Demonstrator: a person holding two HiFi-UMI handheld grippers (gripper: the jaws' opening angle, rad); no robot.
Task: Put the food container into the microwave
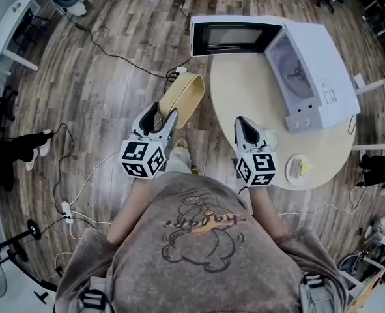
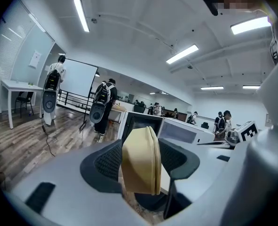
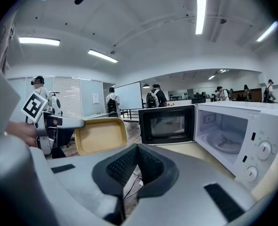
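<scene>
Table (image 1: 244,90): one, pale wood with a rounded edge, under the microwave. Microwave (image 1: 326,70): one, white. Its door (image 1: 234,36) is swung fully open and its cavity is bare except for the turntable (image 3: 226,142).

Food container (image 1: 182,96): one, a shallow tan tray, not in the microwave. It is held off the table's edge over the wood floor (image 1: 101,83), out in front of the open door and well apart from the cavity. It is turned up on its edge, hollow side toward the microwave.

Left gripper (image 1: 166,111): jaws wide apart and clamped on the near rim of the food container, with the tray's edge pressed between both pads.

Right gripper (image 1: 243,120): jaws closed together, nothing between them. It is over the table edge on the side nearest the person, in front of the microwave cavity but not touching it.

Plate (image 1: 299,169): one, small and white, with a yellow bit of food on it. It sits on the table in front of the microwave's control side.

Grippers: two. Each has one marker cube.
</scene>
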